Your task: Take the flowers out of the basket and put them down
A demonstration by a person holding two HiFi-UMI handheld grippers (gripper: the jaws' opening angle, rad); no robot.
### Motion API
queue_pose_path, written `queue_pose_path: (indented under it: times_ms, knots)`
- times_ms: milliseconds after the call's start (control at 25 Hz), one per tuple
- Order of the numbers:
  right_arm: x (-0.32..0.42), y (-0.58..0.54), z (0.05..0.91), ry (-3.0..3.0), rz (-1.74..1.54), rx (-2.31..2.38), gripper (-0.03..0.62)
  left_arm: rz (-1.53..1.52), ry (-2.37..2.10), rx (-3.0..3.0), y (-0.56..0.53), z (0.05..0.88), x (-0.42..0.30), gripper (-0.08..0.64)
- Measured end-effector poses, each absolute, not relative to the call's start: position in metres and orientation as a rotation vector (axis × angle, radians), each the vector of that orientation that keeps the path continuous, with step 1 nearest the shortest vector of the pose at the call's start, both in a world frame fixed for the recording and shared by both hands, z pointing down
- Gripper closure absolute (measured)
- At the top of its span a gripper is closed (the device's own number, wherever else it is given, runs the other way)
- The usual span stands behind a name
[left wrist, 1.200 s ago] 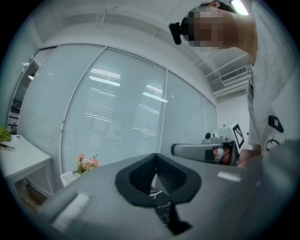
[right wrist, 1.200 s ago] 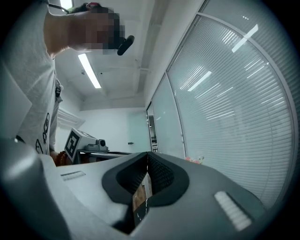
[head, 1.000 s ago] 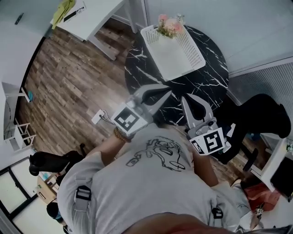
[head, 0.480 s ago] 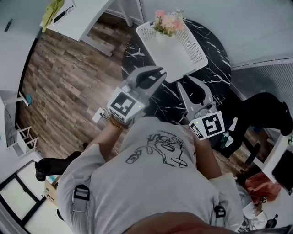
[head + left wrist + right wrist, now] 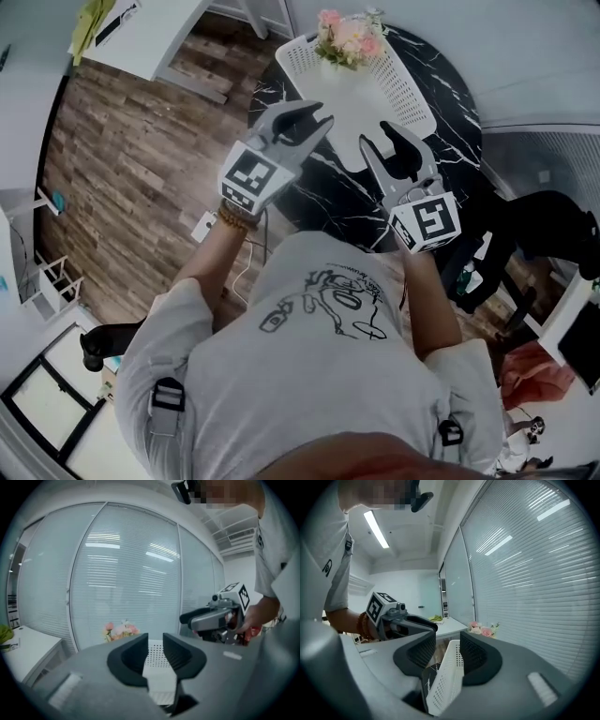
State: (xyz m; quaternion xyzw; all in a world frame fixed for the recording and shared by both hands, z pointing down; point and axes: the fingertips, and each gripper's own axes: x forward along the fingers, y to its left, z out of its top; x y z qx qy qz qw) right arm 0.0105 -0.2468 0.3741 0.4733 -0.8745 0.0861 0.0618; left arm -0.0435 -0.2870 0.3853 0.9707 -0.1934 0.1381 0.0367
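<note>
A bunch of pink flowers (image 5: 347,37) stands at the far end of a white perforated basket (image 5: 398,94) on a round black marble table (image 5: 319,192). My left gripper (image 5: 305,117) hovers at the basket's near left corner, its jaws opening with nothing between them. My right gripper (image 5: 377,139) hangs over the basket's near edge, jaws also opening and empty. In the left gripper view the flowers (image 5: 119,631) show beyond the basket (image 5: 157,656). In the right gripper view the basket's wall (image 5: 447,677) shows between the jaws, untouched, and the flowers (image 5: 482,630) lie further off.
A white desk (image 5: 150,28) with a yellow-green item (image 5: 92,19) stands at the upper left over the wood floor (image 5: 122,169). A black chair (image 5: 544,225) sits right of the table. A glass wall with blinds (image 5: 126,573) rises behind the table.
Both grippers have moved forward from the table's near edge up to the basket's near end. Their jaws, shut a second ago, now stand apart.
</note>
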Motion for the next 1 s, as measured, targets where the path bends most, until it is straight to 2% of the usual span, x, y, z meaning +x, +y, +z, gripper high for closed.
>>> queue_pose_path:
  times_ms: [520, 1000]
  knots:
    - [0.017, -0.327, 0.453, -2.529, 0.316, 1.328, 0.315, 0.668, -0.604, 2.954, -0.371, 0.459, -0.048, 0.383]
    - [0.025, -0.389, 0.522, -2.477, 0.411, 1.225, 0.244, 0.984, -0.493, 2.915, -0.421, 0.524, -0.037, 0.310]
